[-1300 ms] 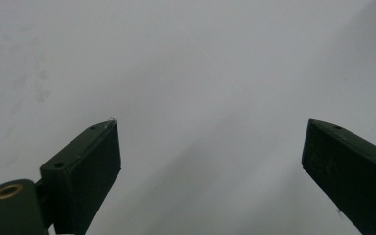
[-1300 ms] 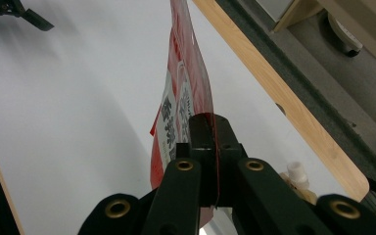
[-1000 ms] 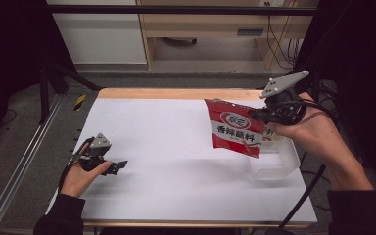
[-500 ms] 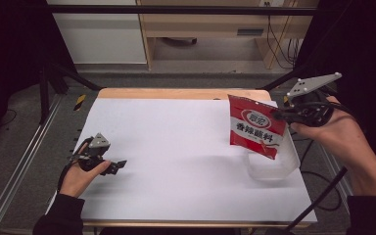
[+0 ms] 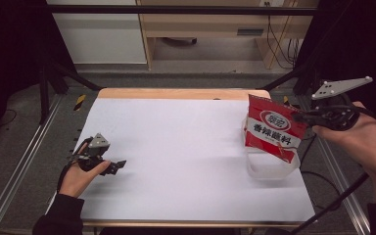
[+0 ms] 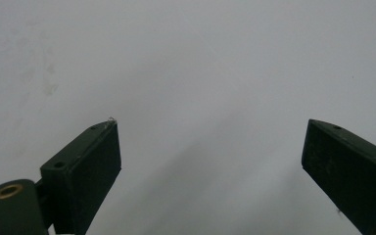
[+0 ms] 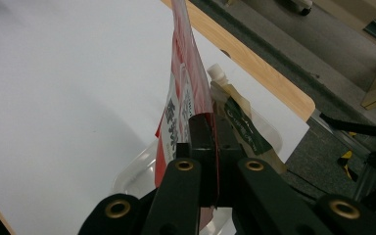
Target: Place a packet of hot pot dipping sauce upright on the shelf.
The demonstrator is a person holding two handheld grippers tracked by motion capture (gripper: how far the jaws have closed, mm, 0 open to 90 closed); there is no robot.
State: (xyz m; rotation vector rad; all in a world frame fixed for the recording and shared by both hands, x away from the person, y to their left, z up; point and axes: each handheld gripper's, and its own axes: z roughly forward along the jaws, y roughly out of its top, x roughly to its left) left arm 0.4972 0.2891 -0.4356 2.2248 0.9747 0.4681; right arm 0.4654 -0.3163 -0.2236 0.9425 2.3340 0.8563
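The right gripper (image 5: pixel 301 117) has its jaws pressed together on the edge of a red sauce packet (image 5: pixel 271 129), holding it clear of the table (image 5: pixel 186 147). The packet hangs above a clear plastic tub (image 5: pixel 269 169) at the table's right side. In the high view the packet's printed face is turned toward the camera. Its long axis runs from the upper left corner down to the lower right corner, tilted off vertical, and the lower corner overlaps the tub's opening.

The right gripper view (image 7: pixel 210 147) presents the packet (image 7: pixel 188 83) edge-on, as a thin upright sheet rising from between the clamped jaws. This view also shows a second pouch with a white spout (image 7: pixel 235 112) standing in the tub (image 7: pixel 137 176) just behind the packet; in the high view that pouch is hidden by the packet.

The left gripper (image 5: pixel 117 166) rests low at the table's left side, well apart from the packet. The left gripper view (image 6: pixel 210 156) shows its jaws spread wide, with nothing between them but bare white tabletop (image 6: pixel 200 63).
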